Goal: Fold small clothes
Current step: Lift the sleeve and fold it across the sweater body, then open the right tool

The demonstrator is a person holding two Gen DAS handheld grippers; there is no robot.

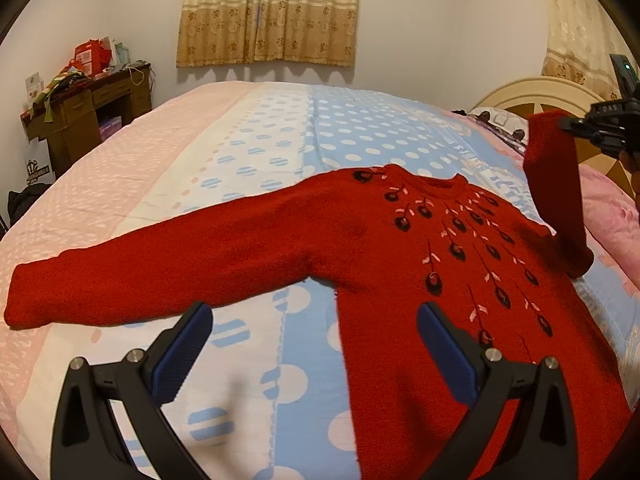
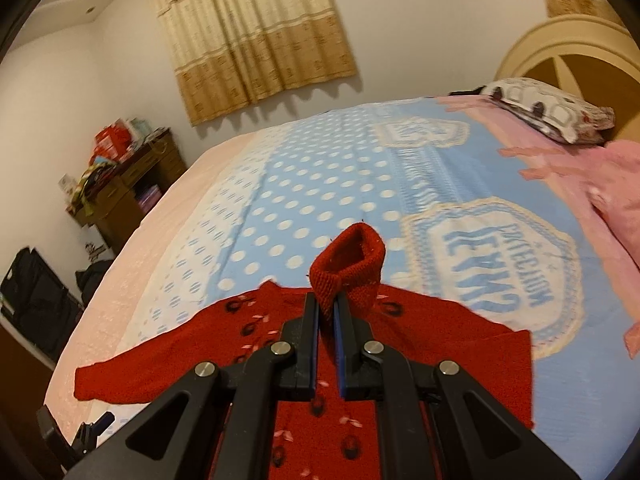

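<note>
A small red sweater [image 1: 400, 248] with dark flower embroidery lies face up on the bed. Its left sleeve [image 1: 152, 276] stretches flat toward the left. My right gripper [image 2: 327, 300] is shut on the cuff [image 2: 348, 268] of the other sleeve and holds it up over the sweater's chest [image 2: 296, 420]. In the left wrist view that raised sleeve [image 1: 556, 184] hangs from the right gripper [image 1: 576, 122] at the far right edge. My left gripper [image 1: 316, 316] stands open low over the sheet beside the sweater's side edge, holding nothing.
The bed carries a blue, white and pink dotted sheet [image 1: 280, 152]. A pillow [image 2: 548, 110] and a pink blanket [image 2: 616, 196] lie by the headboard [image 2: 568, 48]. A cluttered wooden desk [image 1: 88, 108] stands at the far left wall, with dark bags [image 2: 36, 300] on the floor.
</note>
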